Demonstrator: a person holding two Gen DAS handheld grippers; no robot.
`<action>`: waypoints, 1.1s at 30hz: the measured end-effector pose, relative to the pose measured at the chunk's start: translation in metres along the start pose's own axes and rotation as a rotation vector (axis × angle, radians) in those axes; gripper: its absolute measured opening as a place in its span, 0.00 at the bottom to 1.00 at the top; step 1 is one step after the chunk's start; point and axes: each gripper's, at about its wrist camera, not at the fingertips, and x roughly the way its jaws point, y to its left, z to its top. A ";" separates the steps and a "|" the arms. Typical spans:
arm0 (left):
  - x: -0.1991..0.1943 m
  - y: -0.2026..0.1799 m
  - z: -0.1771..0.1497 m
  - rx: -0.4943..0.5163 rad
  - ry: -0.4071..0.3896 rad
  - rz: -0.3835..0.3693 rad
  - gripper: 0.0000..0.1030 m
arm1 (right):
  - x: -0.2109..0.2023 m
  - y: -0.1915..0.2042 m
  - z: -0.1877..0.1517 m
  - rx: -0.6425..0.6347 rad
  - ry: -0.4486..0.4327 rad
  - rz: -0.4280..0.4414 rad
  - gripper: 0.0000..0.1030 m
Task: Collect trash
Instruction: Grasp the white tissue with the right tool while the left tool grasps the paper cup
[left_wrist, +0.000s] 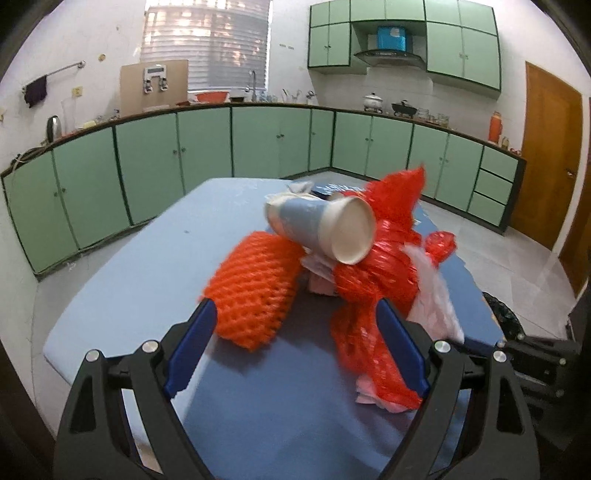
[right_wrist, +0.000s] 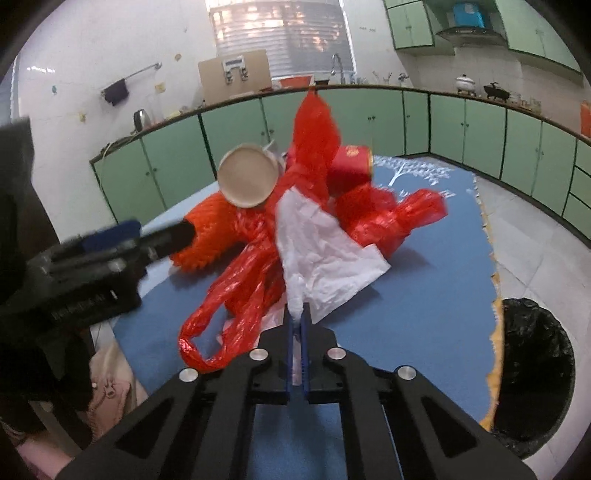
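Observation:
A pile of trash lies on the blue table (left_wrist: 122, 280): an orange foam net (left_wrist: 255, 288), a paper cup (left_wrist: 321, 225) on its side, red plastic bags (left_wrist: 376, 266) and a white tissue (left_wrist: 436, 291). My left gripper (left_wrist: 295, 314) is open, its fingers on either side of the pile's near edge. My right gripper (right_wrist: 297, 314) is shut on the white tissue (right_wrist: 317, 251). The right wrist view also shows the foam net (right_wrist: 207, 232), the cup (right_wrist: 247, 175), the red bags (right_wrist: 258, 273), a red can (right_wrist: 351, 166) and the left gripper (right_wrist: 147, 236) at left.
A black-lined bin (right_wrist: 532, 373) stands on the floor by the table's right edge (right_wrist: 487, 258), also visible in the left wrist view (left_wrist: 502, 314). Green cabinets (left_wrist: 207, 155) run along the walls. A wooden door (left_wrist: 550, 147) is at right.

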 end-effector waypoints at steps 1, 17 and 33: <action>0.001 -0.004 -0.001 0.004 0.003 -0.008 0.83 | -0.005 -0.004 0.001 0.008 -0.011 -0.006 0.03; 0.034 -0.022 0.036 -0.027 -0.068 0.007 0.79 | -0.034 -0.049 0.030 0.061 -0.127 -0.106 0.03; 0.071 -0.033 0.048 -0.049 -0.052 0.064 0.72 | -0.013 -0.067 0.028 0.091 -0.100 -0.111 0.03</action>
